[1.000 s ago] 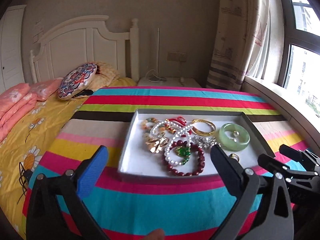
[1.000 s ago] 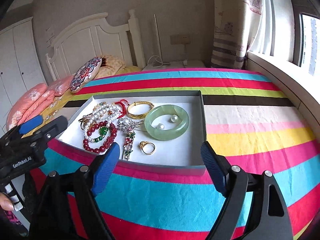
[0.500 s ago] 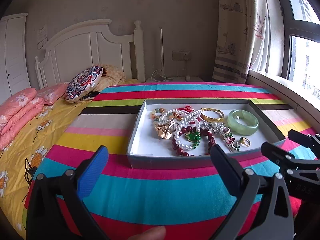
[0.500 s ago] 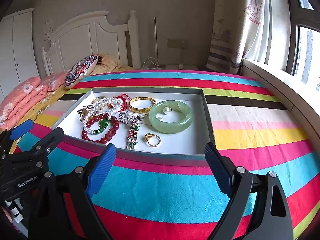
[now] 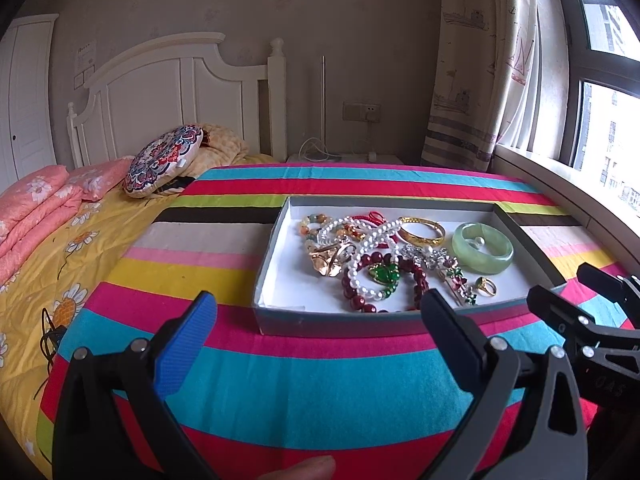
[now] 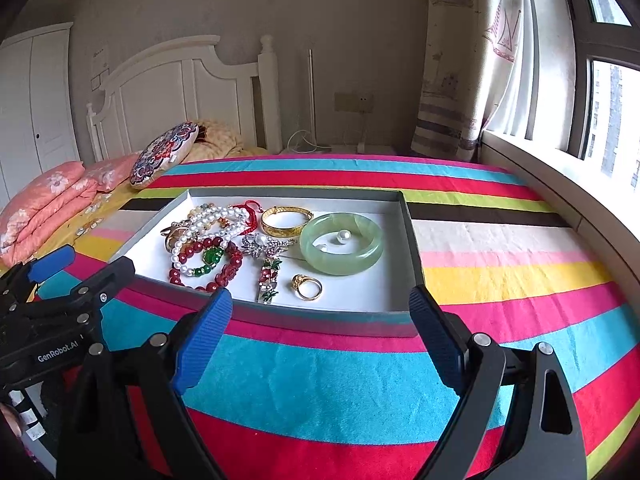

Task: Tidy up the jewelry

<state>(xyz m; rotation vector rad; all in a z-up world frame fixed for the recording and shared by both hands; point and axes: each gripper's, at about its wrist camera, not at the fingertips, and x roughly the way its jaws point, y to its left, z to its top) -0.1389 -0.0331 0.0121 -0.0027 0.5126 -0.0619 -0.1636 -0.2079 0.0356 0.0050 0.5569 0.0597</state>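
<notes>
The striped cloth (image 6: 320, 380) covers the counter and carries 1 grey tray (image 6: 412, 240). The left tool (image 5: 320, 336), marked "GenRobot.AI" on its body, and the right tool (image 6: 320, 320) both gape wide near the tray's front wall, holding nothing. In the tray lie 1 green bangle (image 6: 341, 243) ringing 2 loose pearls (image 6: 344, 235), 1 gold bangle (image 6: 286, 220), and 1 gold ring (image 6: 307, 287).

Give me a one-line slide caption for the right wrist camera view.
Open right gripper poised before a grey tray of tangled jewelry on a striped cloth.
</notes>
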